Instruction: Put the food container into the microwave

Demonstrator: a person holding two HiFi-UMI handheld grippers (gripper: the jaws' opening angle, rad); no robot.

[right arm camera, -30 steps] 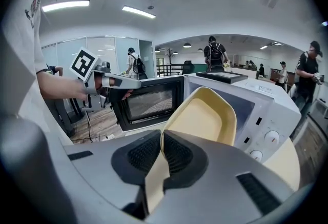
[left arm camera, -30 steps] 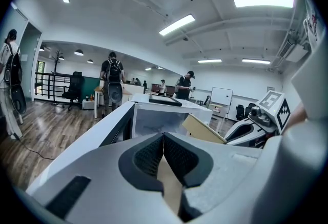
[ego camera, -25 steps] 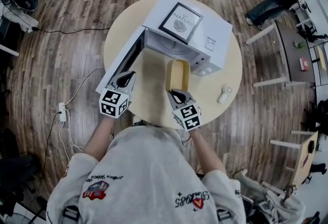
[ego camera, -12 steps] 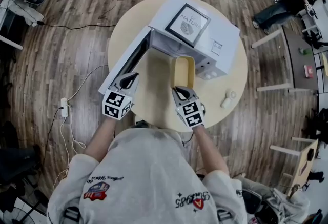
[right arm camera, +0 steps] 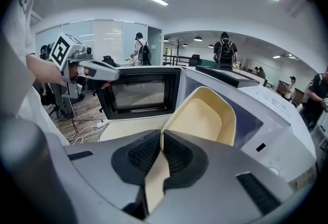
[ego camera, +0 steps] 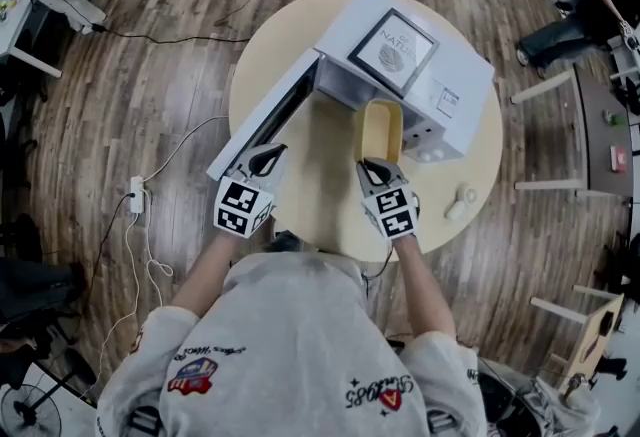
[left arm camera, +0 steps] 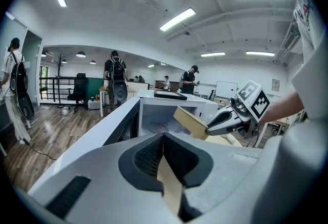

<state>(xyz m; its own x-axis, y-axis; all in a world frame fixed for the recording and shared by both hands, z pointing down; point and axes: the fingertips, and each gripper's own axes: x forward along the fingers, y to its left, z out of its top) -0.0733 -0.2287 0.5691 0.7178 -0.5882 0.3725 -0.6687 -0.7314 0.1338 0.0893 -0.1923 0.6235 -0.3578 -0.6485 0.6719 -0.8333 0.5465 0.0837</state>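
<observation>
Two claws are working here. Head view: the right claw (ego camera: 376,169) is clamping the near rim of the food container (ego camera: 381,130), whose long axis is running straight ahead from it into the mouth of the microwave (ego camera: 470,70), near the far edge of the table (ego camera: 320,190). Left gripper view: the left claw (left arm camera: 163,138) is sitting clenched, apparently empty, beside the open door (left arm camera: 97,133). Right gripper view: the food container is rising ahead of the pinching pads, aimed at the opening.
</observation>
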